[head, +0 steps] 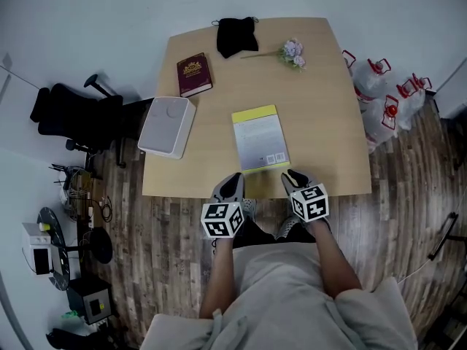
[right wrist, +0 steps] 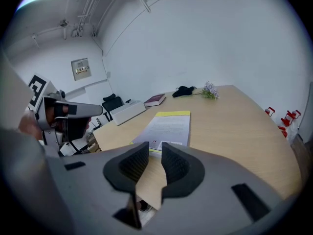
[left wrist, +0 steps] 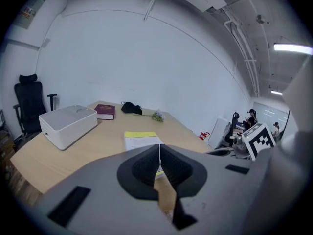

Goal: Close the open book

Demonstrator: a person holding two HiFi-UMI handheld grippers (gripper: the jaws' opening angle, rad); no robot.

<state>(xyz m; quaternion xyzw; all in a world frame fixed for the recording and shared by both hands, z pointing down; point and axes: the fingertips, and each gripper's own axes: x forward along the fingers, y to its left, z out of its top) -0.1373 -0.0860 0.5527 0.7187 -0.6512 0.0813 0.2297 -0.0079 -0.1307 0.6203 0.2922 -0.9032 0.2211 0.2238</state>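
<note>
Head view is showing the person holding both tools just off the near edge of the table (head: 328, 108). The left gripper (head: 232, 183) is keeping its jaws pressed together with nothing between them. The right gripper (head: 294, 177) is holding its jaws slightly apart, also around nothing. Neither is touching anything.

Just beyond them the book (head: 260, 138) is lying flat near the middle of the table, grey cover up with a yellow band at its far end. It is looking closed already, with no page standing up.

It is probably going to handle as a thin, light paperback, with a bendy, smooth cover that may slip under the pads. Any cover needing folding would best be pinched at a loose corner of the long free edge, though I cannot tell which side is the spine.

Farther off, a white box (head: 168, 126) is sitting at the left edge. A dark red book (head: 194, 74), a black pouch (head: 236, 35) and some flowers (head: 293, 52) are lying along the far side.
</note>
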